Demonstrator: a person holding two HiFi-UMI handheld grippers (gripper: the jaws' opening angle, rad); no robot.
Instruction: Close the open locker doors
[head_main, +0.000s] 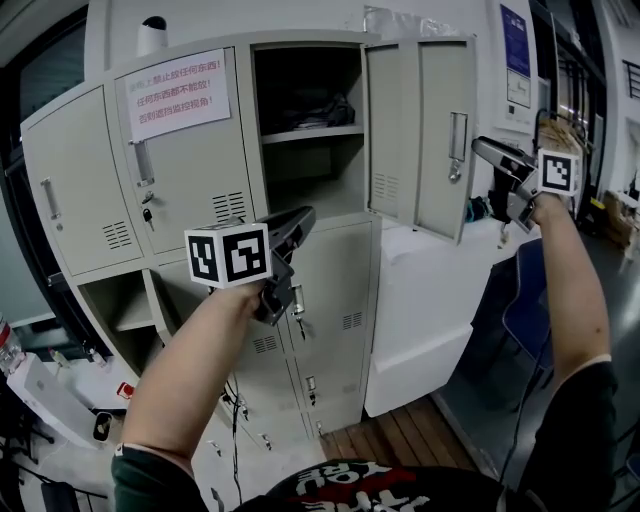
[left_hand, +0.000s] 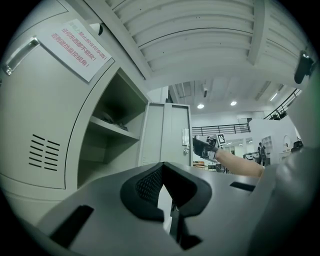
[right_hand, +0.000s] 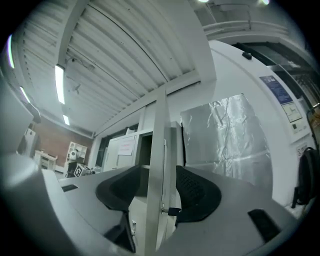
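Nearest me, my left tool (head_main: 303, 218) is clenched on nothing in front of the lower lockers (head_main: 330, 290), while my right tool (right_hand: 160, 180) is released, with the free edge of the open upper door (head_main: 420, 130) standing between its parted pads.

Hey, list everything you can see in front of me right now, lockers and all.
lockers: one bank, grey, centre
open door: one, grey, upper right locker, swung rightward
open compartment: one, grey, lower left
notice: one, white with red print, on a closed upper door
dark items: count unclear, on the open locker's shelf
white cabinet: one, right of the lockers
floor: wooden boards, bottom centre
arms: two, dark sleeves, lower frame
left gripper: one, grey, before the lockers, jaws together, empty
right gripper: one, grey, jaws apart either side of the open door's edge
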